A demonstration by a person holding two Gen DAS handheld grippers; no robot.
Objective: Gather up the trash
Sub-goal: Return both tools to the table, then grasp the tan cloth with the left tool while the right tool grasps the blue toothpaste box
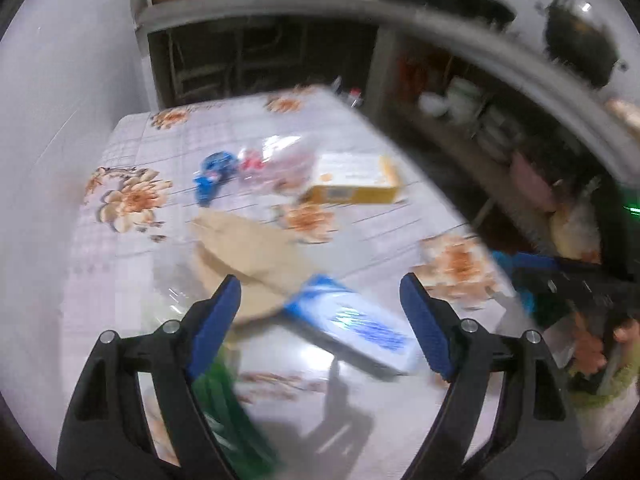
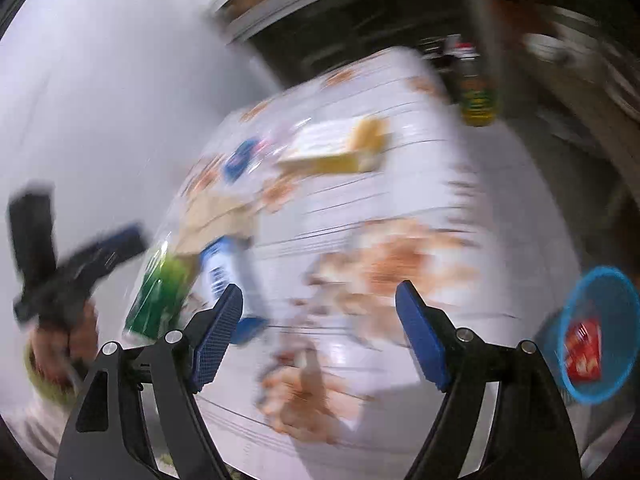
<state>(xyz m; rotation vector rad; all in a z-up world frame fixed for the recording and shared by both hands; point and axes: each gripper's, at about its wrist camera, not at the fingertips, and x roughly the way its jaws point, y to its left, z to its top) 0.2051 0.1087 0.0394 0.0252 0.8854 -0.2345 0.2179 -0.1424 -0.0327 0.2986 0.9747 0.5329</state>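
Trash is lying scattered across the bench (image 1: pixel 120 280): a blue-and-white packet (image 1: pixel 352 320) and a green wrapper (image 1: pixel 224 412) by the near edge, a tan paper bag (image 1: pixel 248 248) behind them, and a yellow box (image 1: pixel 352 180), clear plastic bag (image 1: pixel 276 160) and blue wrapper (image 1: pixel 214 172) sitting mid-bench. A blue basket (image 2: pixel 596 336) holding a red packet (image 2: pixel 584 352) is showing off the bench's right edge.

My left wrist camera looks down its fingers, close over the table (image 1: pixel 120 280), toward the shelves (image 1: pixel 260 60). My right one, blurred, sits further right; both share the yellow box (image 1: pixel 352 184) (image 2: pixel 340 152).
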